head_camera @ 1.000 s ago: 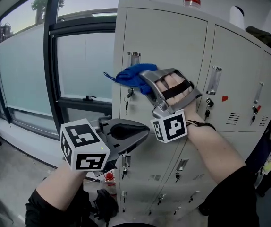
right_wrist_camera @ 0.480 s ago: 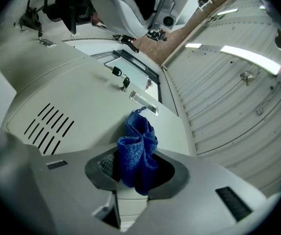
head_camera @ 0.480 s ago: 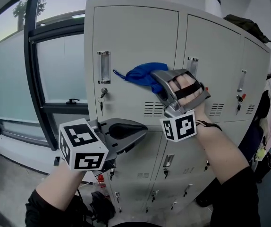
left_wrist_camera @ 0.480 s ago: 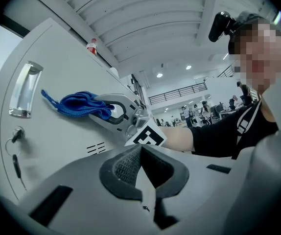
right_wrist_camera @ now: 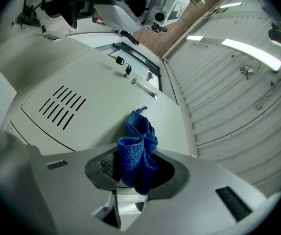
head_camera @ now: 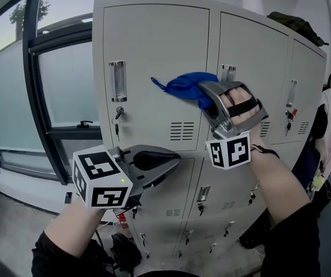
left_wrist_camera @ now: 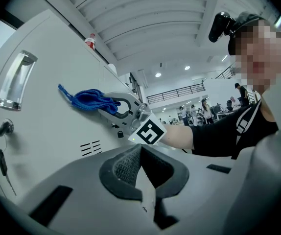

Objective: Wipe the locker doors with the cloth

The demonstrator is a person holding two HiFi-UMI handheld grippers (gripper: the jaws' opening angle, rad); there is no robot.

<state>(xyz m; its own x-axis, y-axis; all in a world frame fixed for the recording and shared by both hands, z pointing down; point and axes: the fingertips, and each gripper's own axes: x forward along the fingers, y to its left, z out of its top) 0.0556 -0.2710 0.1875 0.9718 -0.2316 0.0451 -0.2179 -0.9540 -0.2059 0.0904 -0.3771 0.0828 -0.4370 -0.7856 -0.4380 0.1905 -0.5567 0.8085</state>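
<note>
- Blue cloth (head_camera: 184,84): sitting clamped in right gripper (head_camera: 205,91) jaws, pressing against upper-left locker door (head_camera: 154,45), above vent slots (head_camera: 182,131).
- Left gripper (head_camera: 173,156): hovering lower, jaws sitting together, gripping nothing.

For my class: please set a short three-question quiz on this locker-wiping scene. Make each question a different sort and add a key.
1. Multiple choice: what is the right gripper shut on? A) the blue cloth; B) a key; C) a bottle.
2. True or false: the left gripper holds a second cloth.
3. Fill the gap: in the head view, the vent slots on the locker door lie ___ the cloth.

Key
1. A.
2. False: its jaws are together with nothing between them.
3. below.
</note>
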